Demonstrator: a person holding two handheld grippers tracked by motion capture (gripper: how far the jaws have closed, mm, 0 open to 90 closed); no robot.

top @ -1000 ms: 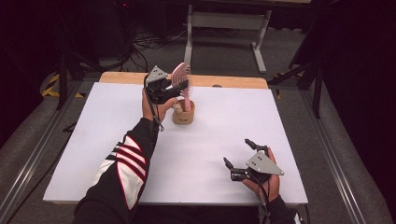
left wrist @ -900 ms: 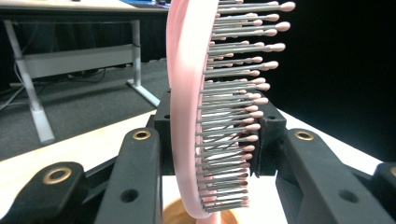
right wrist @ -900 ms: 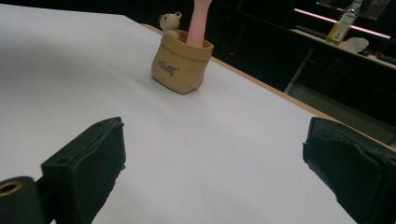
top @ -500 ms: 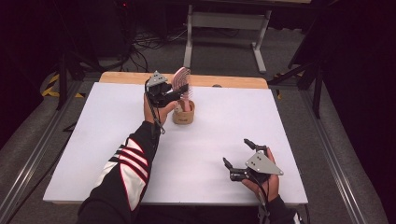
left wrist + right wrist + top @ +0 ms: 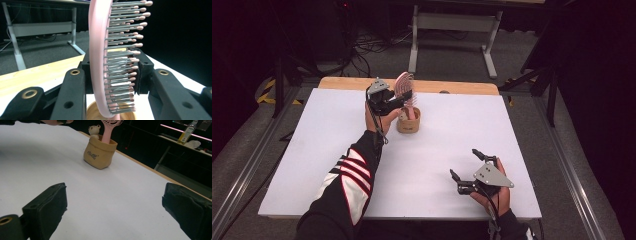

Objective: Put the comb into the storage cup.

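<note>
- Nearest to me, the right claw (image 5: pixel 466 172) rests on the front right part of the white desk (image 5: pixel 302 165), its jaws spread wide with nothing between them. It looks parked there so it stays out of the way while the other hand works.
- The right hand (image 5: pixel 492 192) lies low, wrist at the desk's front edge, the claw aimed across the desk toward the pouch.
- Farther in, the left forearm in its striped sleeve (image 5: pixel 349 175) stretches up the desk's middle, the hand raised above the surface.
- The left claw (image 5: pixel 404 97) is clamped on the head of the pink hairbrush (image 5: pixel 100 62), one pad on the smooth back, the other pressing against the bristles. I judge that grip keeps the brush upright and steady.
- The brush's handle stands down inside the tan pouch (image 5: pixel 100 152), near the desk's far edge; whether it touches the bottom I cannot tell.
- A small toy bear (image 5: pixel 94 131) peeks out of the pouch just beside the handle.
</note>
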